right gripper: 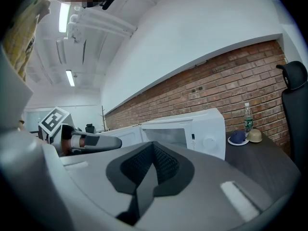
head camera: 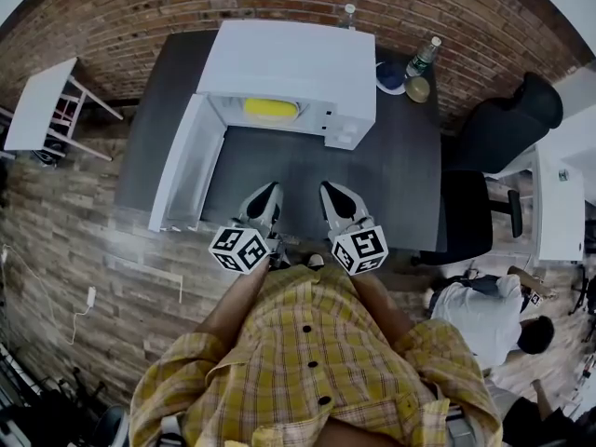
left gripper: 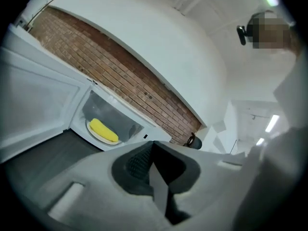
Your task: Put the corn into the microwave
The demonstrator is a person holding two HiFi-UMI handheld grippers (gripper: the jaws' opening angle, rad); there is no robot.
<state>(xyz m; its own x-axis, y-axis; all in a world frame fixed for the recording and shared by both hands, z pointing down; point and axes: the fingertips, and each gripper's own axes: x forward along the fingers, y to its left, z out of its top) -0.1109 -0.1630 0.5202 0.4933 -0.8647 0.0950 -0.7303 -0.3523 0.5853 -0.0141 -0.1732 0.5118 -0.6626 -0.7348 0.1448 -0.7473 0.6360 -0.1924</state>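
The yellow corn [head camera: 270,108] lies on the round plate inside the white microwave [head camera: 298,63], whose door [head camera: 182,166] stands swung open to the left. In the left gripper view the corn [left gripper: 104,130] shows inside the cavity, well ahead of the jaws. My left gripper [head camera: 265,196] is shut and empty, held over the dark table's near edge. Beside it my right gripper [head camera: 335,196] is shut with nothing in it. The right gripper view shows the microwave [right gripper: 197,129] ahead and the left gripper [right gripper: 108,142] to its left.
A dark table [head camera: 400,166] carries the microwave. At its back right stand a water bottle [head camera: 422,57], a blue cap on a plate [head camera: 389,75] and a small tan object [head camera: 418,88]. A black office chair [head camera: 494,128] sits to the right, a white side table [head camera: 37,105] to the left.
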